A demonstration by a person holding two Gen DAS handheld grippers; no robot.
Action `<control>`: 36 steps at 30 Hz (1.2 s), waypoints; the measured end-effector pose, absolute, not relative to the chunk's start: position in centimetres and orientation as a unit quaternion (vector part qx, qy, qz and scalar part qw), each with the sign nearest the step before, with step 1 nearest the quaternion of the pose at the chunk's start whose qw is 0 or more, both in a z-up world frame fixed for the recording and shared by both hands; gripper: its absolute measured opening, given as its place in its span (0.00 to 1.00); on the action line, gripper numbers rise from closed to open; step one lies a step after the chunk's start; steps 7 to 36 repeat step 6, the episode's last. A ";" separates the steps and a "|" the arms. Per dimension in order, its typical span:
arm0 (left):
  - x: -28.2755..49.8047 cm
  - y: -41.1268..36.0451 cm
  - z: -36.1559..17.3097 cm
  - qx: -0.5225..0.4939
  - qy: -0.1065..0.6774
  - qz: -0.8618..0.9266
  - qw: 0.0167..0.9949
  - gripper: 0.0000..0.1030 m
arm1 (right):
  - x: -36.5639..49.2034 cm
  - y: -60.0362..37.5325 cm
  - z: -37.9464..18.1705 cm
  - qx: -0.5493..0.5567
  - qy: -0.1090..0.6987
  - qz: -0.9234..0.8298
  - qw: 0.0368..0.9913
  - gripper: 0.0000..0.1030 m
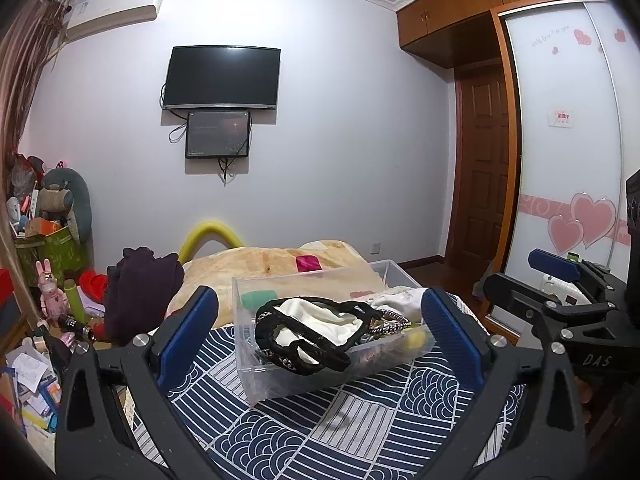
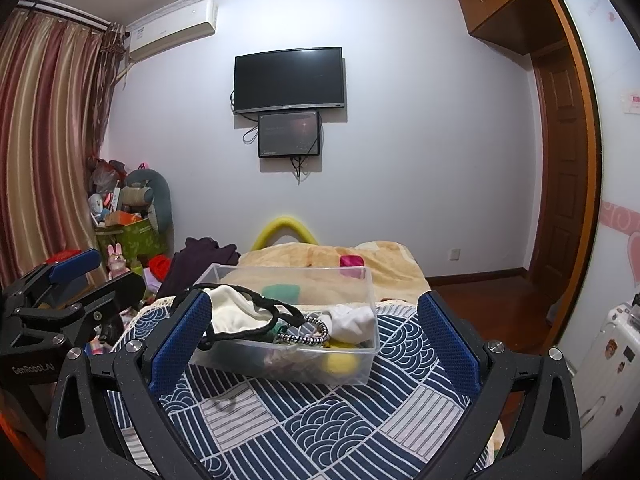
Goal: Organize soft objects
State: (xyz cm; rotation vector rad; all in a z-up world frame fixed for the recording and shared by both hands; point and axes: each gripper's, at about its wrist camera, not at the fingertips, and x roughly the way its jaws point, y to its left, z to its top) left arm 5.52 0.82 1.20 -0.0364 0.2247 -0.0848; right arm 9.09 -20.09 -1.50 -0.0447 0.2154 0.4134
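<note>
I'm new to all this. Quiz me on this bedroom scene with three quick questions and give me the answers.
1. True or false: the left gripper holds a garment between its jaws.
2. Which sits in the clear plastic bin: A) books, B) a yellow ball, C) shoes?
3. What hangs over the bin's near rim?

Key:
1. False; both the left and the right gripper are open and empty.
2. B.
3. A white garment with black lace trim.

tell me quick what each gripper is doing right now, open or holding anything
Left gripper: open, holding nothing, above the clear bin.
Right gripper: open, holding nothing, facing the same bin.
</note>
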 end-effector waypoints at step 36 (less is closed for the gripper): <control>5.7 1.1 1.2 -0.027 0.120 -0.046 0.991 1.00 | 9.0 -20.1 -1.6 -0.023 0.108 0.205 0.973 1.00</control>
